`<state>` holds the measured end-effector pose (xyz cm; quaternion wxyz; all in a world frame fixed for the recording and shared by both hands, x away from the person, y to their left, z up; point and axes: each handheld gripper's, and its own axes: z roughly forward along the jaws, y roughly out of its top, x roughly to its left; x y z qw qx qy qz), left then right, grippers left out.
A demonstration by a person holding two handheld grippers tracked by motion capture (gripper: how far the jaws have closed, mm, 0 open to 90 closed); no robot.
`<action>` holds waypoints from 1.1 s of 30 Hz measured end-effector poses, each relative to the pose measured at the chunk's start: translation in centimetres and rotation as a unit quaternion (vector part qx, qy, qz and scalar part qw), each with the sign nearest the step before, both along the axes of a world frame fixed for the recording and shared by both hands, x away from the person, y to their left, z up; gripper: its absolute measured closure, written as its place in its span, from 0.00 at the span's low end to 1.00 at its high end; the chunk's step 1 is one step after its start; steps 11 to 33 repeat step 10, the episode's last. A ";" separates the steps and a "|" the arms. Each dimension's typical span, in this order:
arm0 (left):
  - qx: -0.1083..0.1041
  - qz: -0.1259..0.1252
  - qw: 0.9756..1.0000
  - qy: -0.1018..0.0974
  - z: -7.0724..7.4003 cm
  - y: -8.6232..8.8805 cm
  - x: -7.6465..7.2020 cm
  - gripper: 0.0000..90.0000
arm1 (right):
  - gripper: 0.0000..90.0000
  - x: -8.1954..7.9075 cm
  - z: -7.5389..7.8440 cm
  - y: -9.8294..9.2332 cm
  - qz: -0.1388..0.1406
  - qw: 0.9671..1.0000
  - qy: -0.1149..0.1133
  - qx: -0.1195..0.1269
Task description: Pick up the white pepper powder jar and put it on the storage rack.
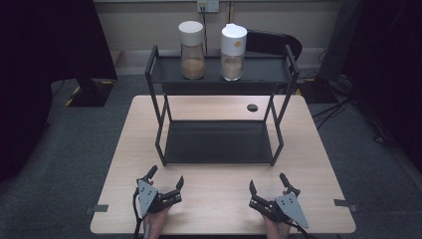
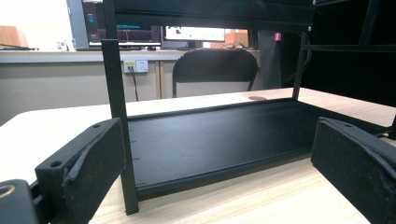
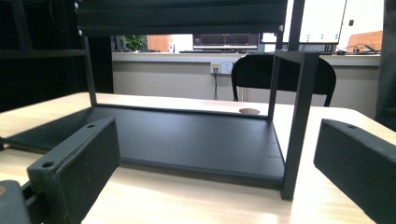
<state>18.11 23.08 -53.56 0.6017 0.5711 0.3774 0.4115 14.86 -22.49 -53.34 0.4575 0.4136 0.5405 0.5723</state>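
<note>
A black two-tier metal rack [image 1: 159,132] stands in the middle of the light wooden table [image 1: 219,204]. Its top shelf carries two glass jars of brown powder: a white-lidded jar [image 1: 192,43] on the left and a jar with a white spout lid [image 1: 233,45] on the right. The bottom shelf [image 2: 219,135] [image 3: 187,140] is bare. My left gripper [image 1: 166,178] rests open near the table's front edge, left of centre. My right gripper [image 1: 268,181] rests open at the front right. Both point at the rack, with nothing between their fingers.
A small dark round hole cover [image 1: 252,107] sits on the table behind the rack. A black folding chair [image 2: 215,70] stands beyond the far edge. Cables lie on the grey floor at the right [image 1: 343,99]. A wall socket [image 1: 207,6] is behind.
</note>
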 end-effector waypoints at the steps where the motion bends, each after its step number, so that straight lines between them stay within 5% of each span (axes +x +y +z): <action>1: 0.000 0.000 1.000 0.000 0.0 0.0 0.0 0.03 | 0.00 0.0 -0.1 0.0 -0.001 1.000 0.001 -0.001; 33: 0.000 0.001 1.000 0.000 0.0 0.0 0.0 0.03 | 0.00 -0.2 -0.5 0.1 -0.004 1.000 -0.005 -0.002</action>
